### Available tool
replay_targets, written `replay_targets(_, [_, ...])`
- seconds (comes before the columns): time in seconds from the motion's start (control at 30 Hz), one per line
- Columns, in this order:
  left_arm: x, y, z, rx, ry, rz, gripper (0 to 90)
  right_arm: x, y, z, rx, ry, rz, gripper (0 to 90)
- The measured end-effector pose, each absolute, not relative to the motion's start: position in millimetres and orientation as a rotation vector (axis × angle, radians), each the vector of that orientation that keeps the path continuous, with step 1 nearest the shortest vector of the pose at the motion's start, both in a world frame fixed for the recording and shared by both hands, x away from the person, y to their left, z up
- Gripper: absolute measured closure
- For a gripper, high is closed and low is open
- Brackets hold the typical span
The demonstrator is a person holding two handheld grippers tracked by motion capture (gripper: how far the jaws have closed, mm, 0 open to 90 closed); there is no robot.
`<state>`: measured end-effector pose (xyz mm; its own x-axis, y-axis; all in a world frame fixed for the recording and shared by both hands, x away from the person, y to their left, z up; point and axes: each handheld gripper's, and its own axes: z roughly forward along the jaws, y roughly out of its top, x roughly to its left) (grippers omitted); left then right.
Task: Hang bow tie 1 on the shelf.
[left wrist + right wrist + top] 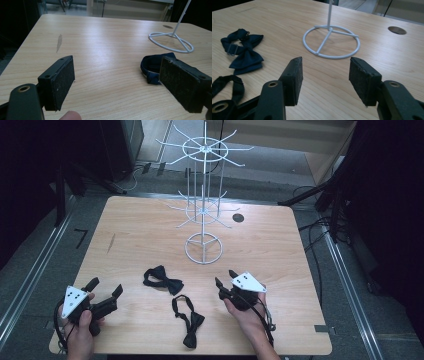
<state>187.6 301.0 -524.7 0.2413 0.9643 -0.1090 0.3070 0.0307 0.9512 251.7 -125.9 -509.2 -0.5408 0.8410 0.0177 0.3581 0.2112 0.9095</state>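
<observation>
- The right gripper sits at lower right of centre in the high view, jaws partly spread with nothing between them; in the right gripper view its two black pads frame bare wood.
- The left gripper rests at the lower left of the high view, jaws spread wide and empty, one pad at lower left of the left gripper view.
- Nearest the right gripper is the nearer bow tie, low in the centre of the high view, its strap looped above the knot. Its loop shows at the bottom left of the right gripper view.
- The farther bow tie lies just left of centre, between the two grippers and a little higher in the frame; in the right gripper view it shows at the left edge with a metal buckle on its strap.
- Both ties look like soft, light fabric: I would expect them to flop and sag when lifted, not to slip much against the rough pads, and not to break.
- The centre knot seems the firmest place to pinch; the strap loop is probably what would go over a hook.
- Beyond them stands the white wire rack, its ring base on the table, thin arms radiating at two levels; it looks light and might tip if knocked.
</observation>
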Motion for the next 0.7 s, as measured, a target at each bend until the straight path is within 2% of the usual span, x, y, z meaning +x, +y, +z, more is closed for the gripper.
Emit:
replay_targets(0.13, [187.7, 300.9, -524.5, 1.486, 1.260, 0.805, 14.2, 256.5, -113.6, -508.2, 1.122, 2.040, 1.311, 52.7])
replay_targets(0.4, [187.8, 300.7, -524.5, 1.488, 1.260, 0.804, 14.2, 263.4, -90.5, -508.9, 1.079, 2.138, 1.322, 56.6])
replay_targets(0.7, [187.9, 300.4, -524.6, 1.489, 1.259, 0.804, 14.2, 271.7, -65.9, -512.0, 1.033, 2.230, 1.334, 55.8])
